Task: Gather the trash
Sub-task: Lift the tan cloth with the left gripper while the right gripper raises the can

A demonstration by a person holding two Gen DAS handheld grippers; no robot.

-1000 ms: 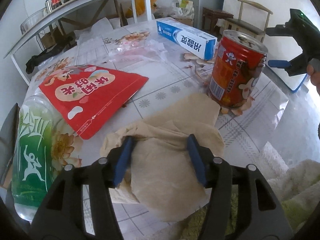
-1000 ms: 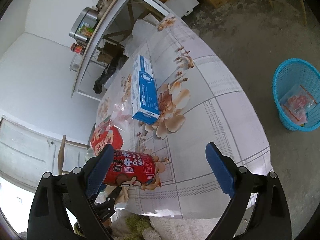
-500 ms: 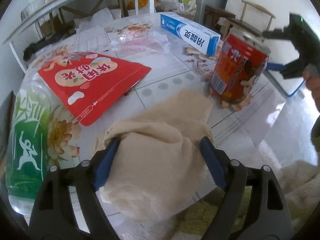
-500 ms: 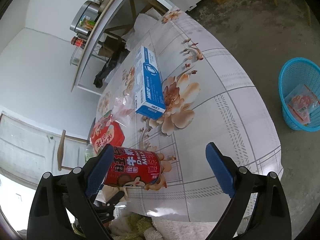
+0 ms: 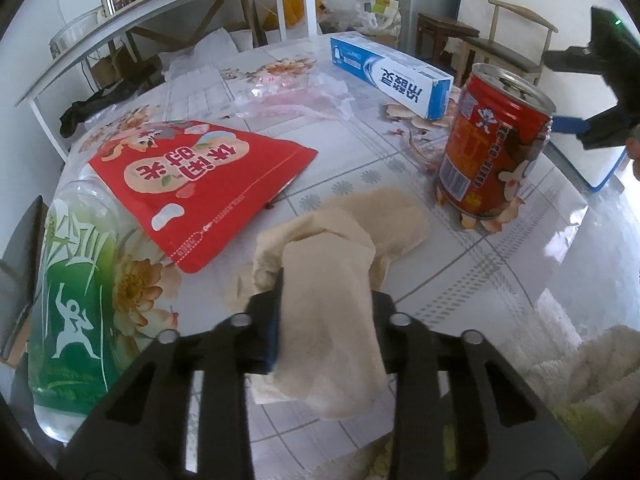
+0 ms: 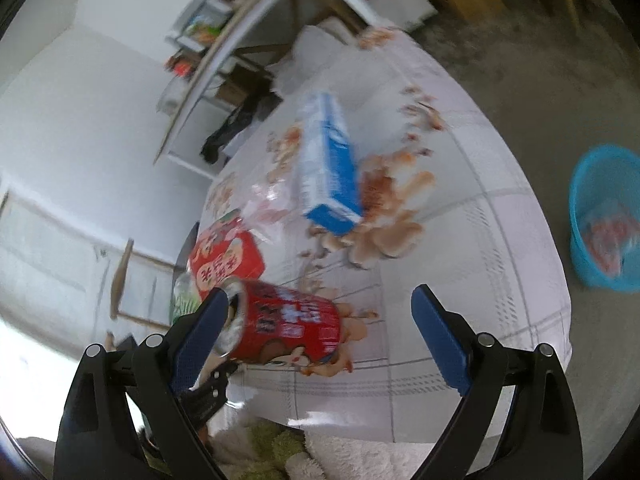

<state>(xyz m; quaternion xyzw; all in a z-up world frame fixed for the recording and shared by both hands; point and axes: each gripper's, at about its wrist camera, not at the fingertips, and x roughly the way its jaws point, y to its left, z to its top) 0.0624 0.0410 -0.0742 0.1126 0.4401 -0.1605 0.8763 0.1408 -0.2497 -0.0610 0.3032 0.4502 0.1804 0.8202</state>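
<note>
My left gripper (image 5: pixel 324 320) is shut on a crumpled beige paper napkin (image 5: pixel 332 272) at the near edge of the table; part of the napkin still rests on the tablecloth. A red drink can (image 5: pixel 492 148) stands upright to the right of it. My right gripper (image 6: pixel 320 336) is open and empty, above the table's edge, with the red can (image 6: pixel 284 328) close to its left finger. It also shows in the left wrist view (image 5: pixel 600 92). A blue trash basket (image 6: pixel 604 216) stands on the floor to the right.
On the floral tablecloth (image 5: pixel 500 280) lie a red snack bag (image 5: pixel 200 184), a green-labelled plastic bottle (image 5: pixel 72 312), a blue toothpaste box (image 5: pixel 392 76) and a clear plastic wrapper (image 5: pixel 296 96). A shelf rack (image 5: pixel 160 4) and chairs (image 5: pixel 508 36) stand behind.
My left gripper has closed on the napkin and bunched it up. My right gripper has moved in closer to the red can; its view is blurred by motion.
</note>
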